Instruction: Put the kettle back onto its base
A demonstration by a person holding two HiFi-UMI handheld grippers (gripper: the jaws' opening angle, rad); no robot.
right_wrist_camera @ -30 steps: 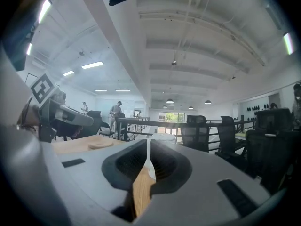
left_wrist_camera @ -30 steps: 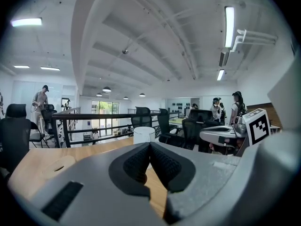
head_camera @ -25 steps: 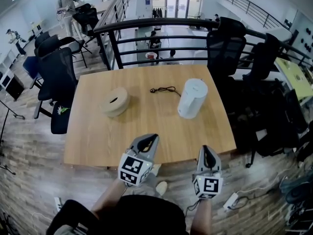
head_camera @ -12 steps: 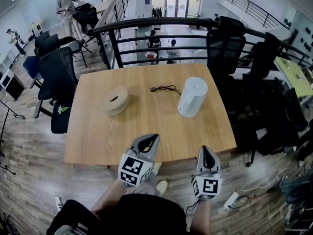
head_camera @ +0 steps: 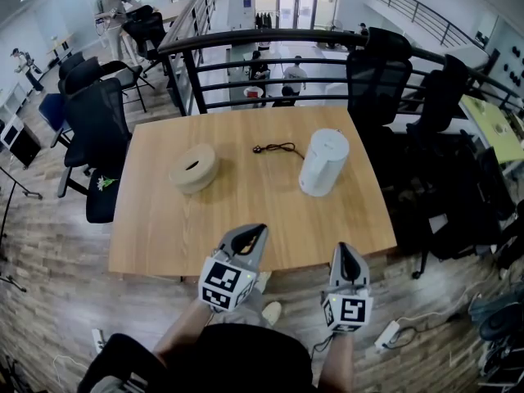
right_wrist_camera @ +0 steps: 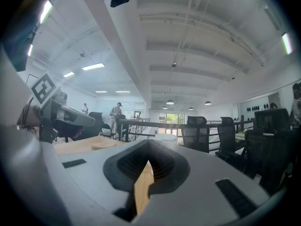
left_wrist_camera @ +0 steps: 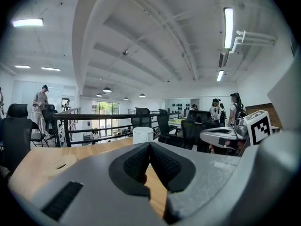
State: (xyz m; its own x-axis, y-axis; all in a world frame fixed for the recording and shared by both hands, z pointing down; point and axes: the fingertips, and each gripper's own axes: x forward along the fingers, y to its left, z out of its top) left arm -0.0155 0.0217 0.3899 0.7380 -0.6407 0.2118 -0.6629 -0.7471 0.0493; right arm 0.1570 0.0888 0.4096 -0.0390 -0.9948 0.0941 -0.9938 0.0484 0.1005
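Note:
A white kettle (head_camera: 322, 163) stands upright on the right part of the wooden table (head_camera: 246, 211). Its round beige base (head_camera: 193, 169) lies on the left part, well apart from it. A black cord with a plug (head_camera: 277, 149) lies between them at the back. My left gripper (head_camera: 255, 232) and right gripper (head_camera: 341, 250) hover at the table's near edge, both shut with nothing in them. The kettle (left_wrist_camera: 143, 134) shows just above the shut jaws in the left gripper view, with the base (left_wrist_camera: 59, 164) at the left. In the right gripper view the kettle's top (right_wrist_camera: 166, 137) peeks over the jaws.
A black railing (head_camera: 270, 56) runs behind the table. Black office chairs (head_camera: 98, 129) stand at the left, and more chairs (head_camera: 378, 76) at the back right. People stand far off in the room. A power strip (head_camera: 385, 335) lies on the floor at the right.

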